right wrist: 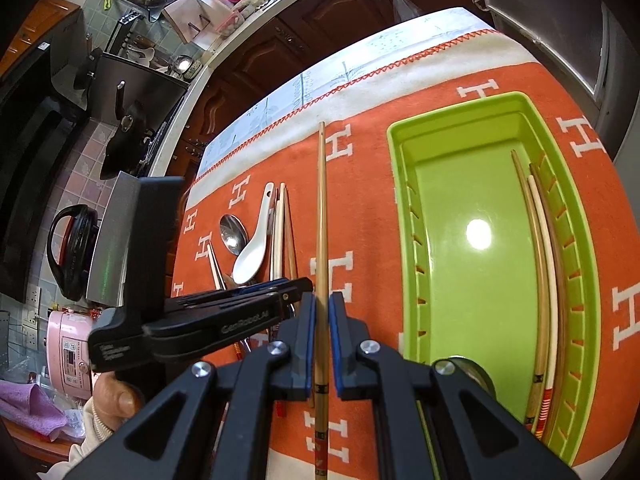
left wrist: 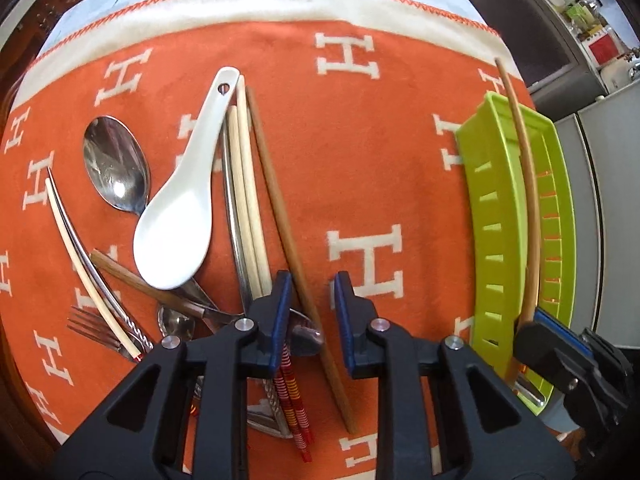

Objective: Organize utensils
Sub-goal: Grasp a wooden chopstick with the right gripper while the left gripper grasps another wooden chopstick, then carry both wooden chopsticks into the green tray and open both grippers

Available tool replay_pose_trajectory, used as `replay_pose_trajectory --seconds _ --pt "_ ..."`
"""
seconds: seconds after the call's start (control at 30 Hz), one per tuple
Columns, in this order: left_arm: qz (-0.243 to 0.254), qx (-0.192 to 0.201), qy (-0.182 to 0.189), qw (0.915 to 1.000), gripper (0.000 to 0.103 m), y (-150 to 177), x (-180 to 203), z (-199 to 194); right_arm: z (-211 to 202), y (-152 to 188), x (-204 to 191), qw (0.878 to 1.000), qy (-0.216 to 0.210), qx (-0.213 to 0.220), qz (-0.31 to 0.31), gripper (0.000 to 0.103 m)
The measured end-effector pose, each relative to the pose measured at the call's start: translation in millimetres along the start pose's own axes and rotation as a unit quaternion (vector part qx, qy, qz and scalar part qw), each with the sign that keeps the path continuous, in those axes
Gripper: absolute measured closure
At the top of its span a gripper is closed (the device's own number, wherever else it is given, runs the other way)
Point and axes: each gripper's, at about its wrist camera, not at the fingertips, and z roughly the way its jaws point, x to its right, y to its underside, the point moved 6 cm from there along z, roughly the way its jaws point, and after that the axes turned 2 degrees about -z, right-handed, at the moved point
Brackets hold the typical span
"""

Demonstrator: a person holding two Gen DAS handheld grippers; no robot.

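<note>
On the orange blanket, the loose utensils were seen at the left: a fork and a pale chopstick at the far edge, then a steel spoon, a white ceramic soup spoon, two pale chopsticks and a brown chopstick lying side by side. The left gripper was held low over this pile with its jaws parted; the brown chopstick ran through the gap, but contact could not be told. Further right, a bamboo chopstick was clamped between the narrowed jaws of the right gripper and held beside the left wall of the green slotted tray. Inside the tray, three chopsticks were laid together against the right wall: a tan one, a white one and a dark brown one. A round metal object was partly seen at the tray's near end; what it was could not be told.
</note>
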Motion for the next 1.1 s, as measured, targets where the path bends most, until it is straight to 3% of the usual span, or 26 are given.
replay_pose_trajectory --seconds 0.13,0.2,0.27,0.47,0.67,0.9,1.1 --pt "0.003 0.014 -0.021 0.9997 0.084 0.0 8.4 1.8 -1.3 1.9 0.9 1.000 0.000 0.001 0.001 0.096" --pt "0.007 0.031 -0.043 0.9986 0.095 3.3 10.6 2.9 -2.0 1.9 1.4 1.000 -0.003 0.001 0.003 0.096" --pt "0.000 0.047 -0.047 0.9978 0.098 5.5 10.8 3.0 -3.2 3.3 2.5 1.000 -0.005 0.003 0.006 0.096" --pt "-0.044 0.031 0.012 0.9985 0.099 12.7 9.7 -2.3 -11.1 6.7 8.3 1.000 -0.011 0.007 0.018 0.096" --pt "-0.038 0.029 0.067 0.9966 0.099 29.6 30.3 -30.4 -32.8 3.6 18.2 0.999 -0.008 0.024 0.027 0.096" --pt "-0.004 0.045 0.125 0.9911 0.099 50.2 77.6 -77.4 -52.8 6.5 48.8 0.998 0.039 0.032 0.040 0.096" --pt "0.014 0.043 0.143 0.9887 0.099 52.0 119.4 -81.1 -62.1 9.9 72.8 0.995 0.083 0.032 0.035 0.096"
